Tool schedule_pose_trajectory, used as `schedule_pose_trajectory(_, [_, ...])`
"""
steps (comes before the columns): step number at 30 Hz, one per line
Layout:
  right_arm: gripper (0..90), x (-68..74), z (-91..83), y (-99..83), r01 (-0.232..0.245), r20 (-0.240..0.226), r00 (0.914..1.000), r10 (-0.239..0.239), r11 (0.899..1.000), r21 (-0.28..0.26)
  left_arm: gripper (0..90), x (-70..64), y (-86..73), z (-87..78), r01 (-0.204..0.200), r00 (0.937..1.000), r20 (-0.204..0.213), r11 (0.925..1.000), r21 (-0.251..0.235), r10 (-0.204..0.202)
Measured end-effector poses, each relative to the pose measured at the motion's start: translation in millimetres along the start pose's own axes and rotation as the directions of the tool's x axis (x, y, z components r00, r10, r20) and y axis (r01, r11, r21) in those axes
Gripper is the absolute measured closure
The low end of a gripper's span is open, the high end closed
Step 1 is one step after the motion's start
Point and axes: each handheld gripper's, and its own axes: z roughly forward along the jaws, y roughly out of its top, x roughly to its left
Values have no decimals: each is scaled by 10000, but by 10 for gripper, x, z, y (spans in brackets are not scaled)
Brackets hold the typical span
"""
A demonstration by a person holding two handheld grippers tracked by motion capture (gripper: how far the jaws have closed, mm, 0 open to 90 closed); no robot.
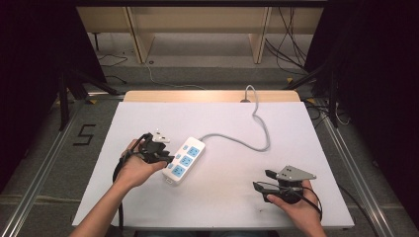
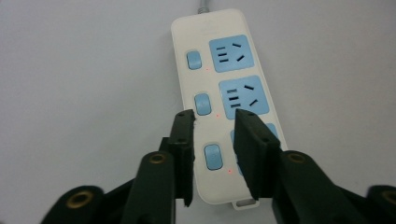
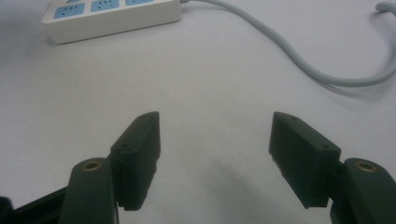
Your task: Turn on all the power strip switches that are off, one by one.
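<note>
A white power strip [image 1: 184,159] with three blue sockets lies left of centre on the white table. Its grey cable [image 1: 257,129] snakes to the table's back edge. My left gripper [image 1: 169,159] reaches the strip's near left side. In the left gripper view it [image 2: 215,119] hovers open over the strip [image 2: 205,84], with its jaws a small gap apart. They straddle the nearest blue switch [image 2: 212,156] and hold nothing. My right gripper [image 1: 262,180] rests at the front right, clear of the strip. In its own view it [image 3: 215,122] is wide open over bare table, with the strip [image 3: 112,16] and cable [image 3: 299,56] beyond.
The white tabletop [image 1: 222,207] has free room at the front centre and back left. Wooden shelving [image 1: 197,24] stands beyond the table over loose floor cables. A taped "5" [image 1: 85,134] marks the floor at the left. Metal rails run along both sides.
</note>
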Motion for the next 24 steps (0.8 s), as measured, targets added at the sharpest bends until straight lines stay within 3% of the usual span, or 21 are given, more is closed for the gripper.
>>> schedule_pose_trajectory(4, [349,-7,-1,-3,-15,-11,10000,15,10000,-2,510,9,-111,-63,97,9999,103,9976,-683,-91])
schedule_pose_trajectory(8, [349,-7,-2,-4,-16,-24,10000,16,10000,-9,326,27,-282,-129,-177,9993,310,9877,-1556,228])
schedule_pose_trajectory(13, [349,-8,-2,-4,-12,-22,10000,12,10000,-8,246,56,-558,-192,-151,9997,169,9822,-1871,186])
schedule_pose_trajectory(18, [348,0,1,0,-18,-26,10000,18,10000,16,221,82,-804,-245,8,10000,64,9747,-2234,6])
schedule_pose_trajectory(24, [347,-6,6,-4,-27,-27,10000,27,10000,-13,202,78,-890,-223,66,9999,-74,9773,-2119,-83])
